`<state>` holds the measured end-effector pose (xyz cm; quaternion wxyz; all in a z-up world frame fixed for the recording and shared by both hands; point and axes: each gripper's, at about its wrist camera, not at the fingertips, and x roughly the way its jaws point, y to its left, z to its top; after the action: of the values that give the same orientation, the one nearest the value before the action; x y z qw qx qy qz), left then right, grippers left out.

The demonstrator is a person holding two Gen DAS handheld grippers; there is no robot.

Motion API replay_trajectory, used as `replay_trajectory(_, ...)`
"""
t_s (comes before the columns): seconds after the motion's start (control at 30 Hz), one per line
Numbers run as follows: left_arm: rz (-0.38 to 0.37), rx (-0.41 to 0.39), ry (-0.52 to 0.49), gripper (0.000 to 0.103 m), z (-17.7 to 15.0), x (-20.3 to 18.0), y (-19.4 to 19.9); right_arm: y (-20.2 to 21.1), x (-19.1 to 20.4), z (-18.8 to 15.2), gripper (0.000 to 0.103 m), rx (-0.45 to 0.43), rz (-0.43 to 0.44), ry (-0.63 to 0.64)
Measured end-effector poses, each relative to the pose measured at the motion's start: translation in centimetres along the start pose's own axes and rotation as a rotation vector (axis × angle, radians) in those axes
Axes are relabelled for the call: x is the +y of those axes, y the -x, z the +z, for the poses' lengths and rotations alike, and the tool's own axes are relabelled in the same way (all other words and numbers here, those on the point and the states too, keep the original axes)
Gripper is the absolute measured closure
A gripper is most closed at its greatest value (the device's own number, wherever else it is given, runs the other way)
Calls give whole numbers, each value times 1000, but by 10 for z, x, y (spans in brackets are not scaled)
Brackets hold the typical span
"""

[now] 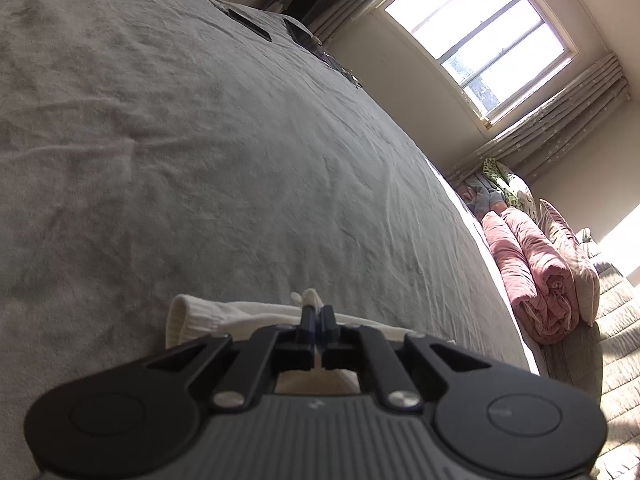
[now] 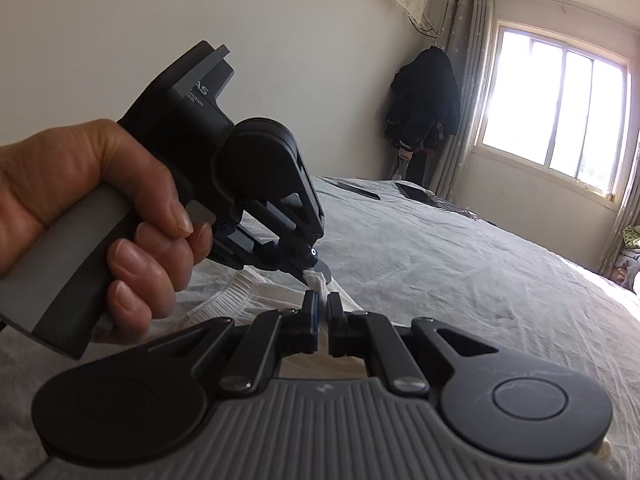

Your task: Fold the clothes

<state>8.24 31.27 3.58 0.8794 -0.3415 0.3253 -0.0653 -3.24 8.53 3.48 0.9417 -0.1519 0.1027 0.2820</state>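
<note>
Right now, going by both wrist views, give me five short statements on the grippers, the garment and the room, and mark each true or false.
1. The left gripper is shut on the white garment. True.
2. The right gripper hangs open with nothing between its fingers. False: it is shut on white cloth too.
3. The garment lies on a grey bed sheet. True.
4. The window is covered by closed curtains. False: the curtains are drawn aside and daylight comes in.
5. A rolled pink quilt lies beside the bed. True.
</note>
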Motion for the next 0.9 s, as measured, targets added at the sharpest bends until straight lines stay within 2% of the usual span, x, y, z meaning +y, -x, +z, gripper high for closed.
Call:
replay_trajectory(0.13,3,-18,-51,101,3,4,7,-3,8,4,98,13,26,-4)
replay_trajectory(0.33,56,-9,-80,101,1,11,9,-14,5,14,98,37,62,-1)
replay_trajectory(0.57,101,-15,-134,101,-3,12,10,-18,18,10,98,66,94,25)
replay_trajectory(0.7,103,-29,-133,101,0,14,14,-15,19,10,98,75,120,-25)
replay_trajectory(0.8,111,-36,-135,101,0,15,17,-15,19,13,103,80,157,-62)
replay_trajectory(0.9,128,-28,-145,101,-1,15,16,-16,33,12,103,95,144,1)
